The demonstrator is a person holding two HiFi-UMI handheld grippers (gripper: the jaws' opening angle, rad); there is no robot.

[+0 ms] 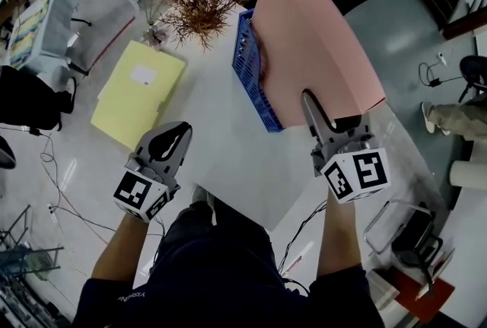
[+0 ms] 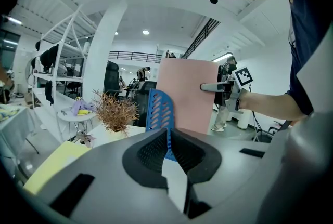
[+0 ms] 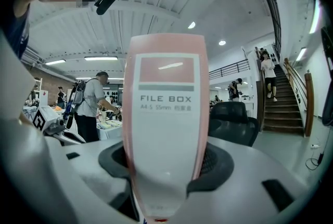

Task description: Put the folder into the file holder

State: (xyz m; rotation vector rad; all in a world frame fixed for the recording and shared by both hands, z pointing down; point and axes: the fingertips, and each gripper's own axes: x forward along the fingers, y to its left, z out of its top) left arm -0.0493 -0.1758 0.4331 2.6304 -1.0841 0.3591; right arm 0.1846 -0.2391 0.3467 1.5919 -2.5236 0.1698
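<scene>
Two grippers here, doing very different jobs. Right gripper has its jaws spread fairly wide and clamped on the white-labelled spine of a pale pink cardboard file-box folder. The spine fills the whole gap, with the ribbed black pads pressing on both sides, and the label reads "FILE BOX". The pink folder stands on edge, a smooth matte slab with a rounded top corner. It leans away from the person, over the blue plastic file holder with slotted walls. Its lower edge looks like it's at or just inside the holder, but I honestly can't tell whether it's seated.

Left gripper has its jaws closed tip to tip with nothing between them. It hovers over the near left part of the smooth white table.

Both bare forearms reach straight forward from dark sleeves, with the grippers pointing a bit downward.

Further out, a flat pale yellow folder with a small white label lies on the table left of the holder. A spiky dried brown plant sits at the far edge.
</scene>
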